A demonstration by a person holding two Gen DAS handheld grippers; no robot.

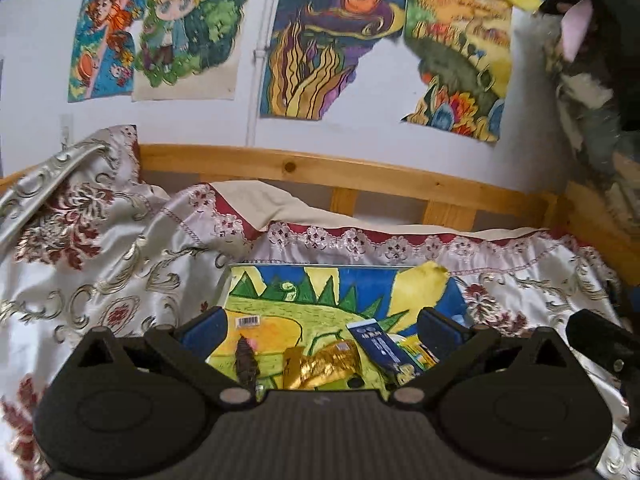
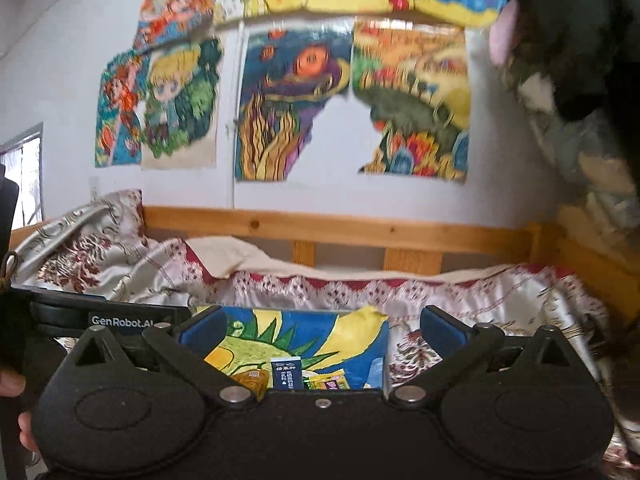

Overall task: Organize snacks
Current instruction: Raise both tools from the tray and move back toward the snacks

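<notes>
Snacks: gold foil pack (image 1: 320,366), blue pack (image 1: 378,346), dark stick (image 1: 245,360) on painted board (image 1: 280,292) atop bed (image 1: 120,264). Likely light, crinkly, slippery; grip mid-body. Left gripper (image 1: 322,322) and right gripper (image 2: 322,326) jaws wide open, empty, snacks lying near, below and between them.

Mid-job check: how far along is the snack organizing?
Nothing looks sorted yet. The gold packet, blue packet, yellow packet and dark snack lie loose on the painted board. Left gripper and right gripper are open, empty. All grouping remains.
</notes>
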